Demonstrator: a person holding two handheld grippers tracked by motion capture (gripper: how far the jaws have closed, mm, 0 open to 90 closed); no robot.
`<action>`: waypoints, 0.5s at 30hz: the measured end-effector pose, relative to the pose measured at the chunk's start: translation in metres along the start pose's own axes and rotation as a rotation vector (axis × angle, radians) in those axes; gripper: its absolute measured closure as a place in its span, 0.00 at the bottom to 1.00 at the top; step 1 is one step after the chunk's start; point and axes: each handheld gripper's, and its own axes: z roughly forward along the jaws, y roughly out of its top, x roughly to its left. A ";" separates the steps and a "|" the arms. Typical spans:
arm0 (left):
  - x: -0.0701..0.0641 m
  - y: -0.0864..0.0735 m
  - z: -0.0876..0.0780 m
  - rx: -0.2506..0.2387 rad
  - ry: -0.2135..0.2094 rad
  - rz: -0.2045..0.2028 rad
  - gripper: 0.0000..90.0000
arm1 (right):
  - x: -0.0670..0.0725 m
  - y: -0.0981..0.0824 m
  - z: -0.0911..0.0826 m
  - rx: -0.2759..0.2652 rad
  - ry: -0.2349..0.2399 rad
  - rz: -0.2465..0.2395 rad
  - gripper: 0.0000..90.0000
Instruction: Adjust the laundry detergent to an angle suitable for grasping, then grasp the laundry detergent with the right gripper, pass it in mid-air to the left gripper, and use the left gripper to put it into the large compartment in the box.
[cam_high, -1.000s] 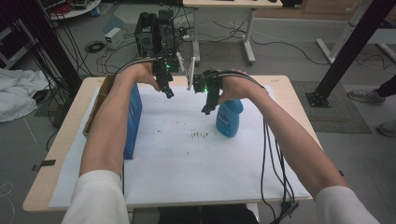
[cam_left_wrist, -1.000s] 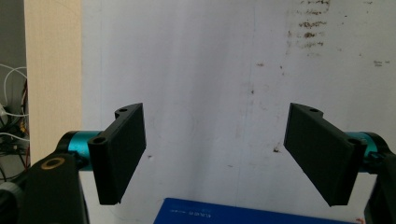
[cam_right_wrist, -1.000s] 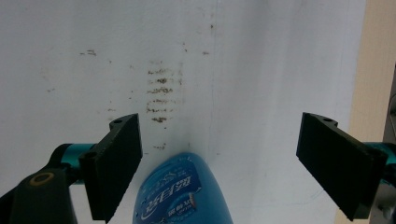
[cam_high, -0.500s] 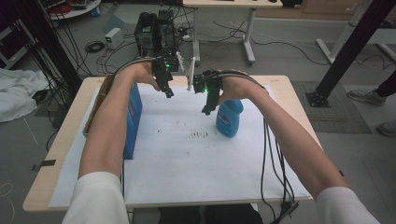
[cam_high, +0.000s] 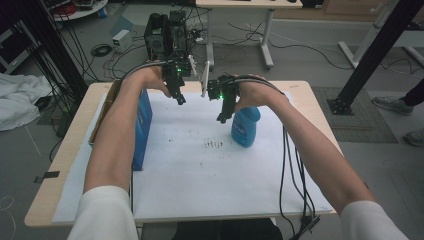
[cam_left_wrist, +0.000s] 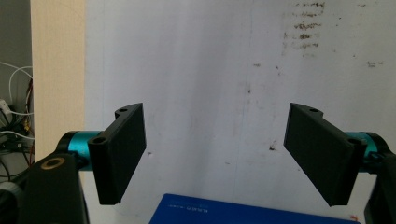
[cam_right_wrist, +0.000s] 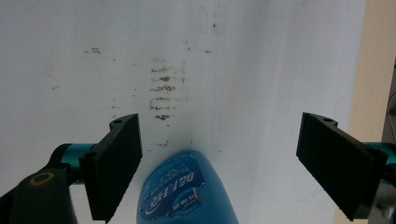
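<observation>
Both grippers hover above the white paper sheet on the table, each with its jaws spread wide and nothing between them. The left gripper hangs at twelve o'clock of the blue box, which stands along the sheet's nine o'clock edge. The right gripper hangs just at ten o'clock of the blue bottle, apart from it.
</observation>
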 end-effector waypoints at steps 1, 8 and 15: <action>0.000 0.000 0.000 -0.002 -0.001 0.002 0.23 | 0.000 0.000 0.000 0.003 0.002 0.001 0.15; 0.001 0.001 0.003 0.000 -0.005 0.001 0.23 | 0.000 -0.001 0.003 -0.002 0.008 -0.006 0.15; 0.001 0.000 0.002 -0.006 -0.001 0.005 0.23 | 0.001 0.001 0.004 0.006 0.013 -0.003 0.15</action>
